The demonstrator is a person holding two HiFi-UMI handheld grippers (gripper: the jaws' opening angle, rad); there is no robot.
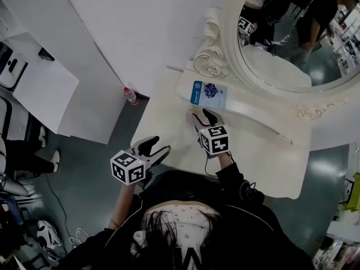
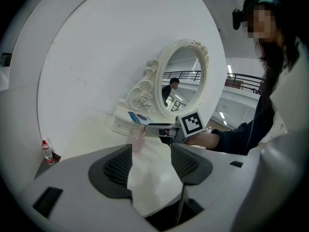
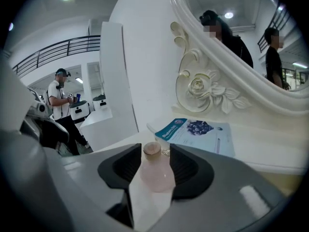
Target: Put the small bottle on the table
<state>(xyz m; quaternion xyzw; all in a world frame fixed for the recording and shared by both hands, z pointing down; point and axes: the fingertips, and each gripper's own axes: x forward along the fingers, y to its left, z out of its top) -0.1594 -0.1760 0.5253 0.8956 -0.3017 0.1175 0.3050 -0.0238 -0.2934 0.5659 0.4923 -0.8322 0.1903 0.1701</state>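
A cream dressing table [image 1: 264, 156] stands against a white wall, with an oval mirror [image 1: 292, 38] in a carved frame at its back and a blue and white leaflet [image 1: 208, 93] lying just below the mirror. The small bottle [image 3: 157, 170], pink with a cork-coloured cap, stands upright on the table top in front of the leaflet, a little apart from it. It sits right between the jaws of your right gripper [image 3: 155, 149]. Those jaws are spread about as wide as they go, and the pads seem to flank the bottle's wide base without squeezing it, so the bottle looks set down and let go. Your left gripper [image 2: 150, 151] hangs off the near left edge of the table, jaws spread with nothing between them, only bare table top beyond.

The placing step looks all but finished. What remains is the retreat: draw your right gripper straight back along its own line and keep it level, so neither pad clips the base and tips the bottle over. Your left gripper has nothing to do
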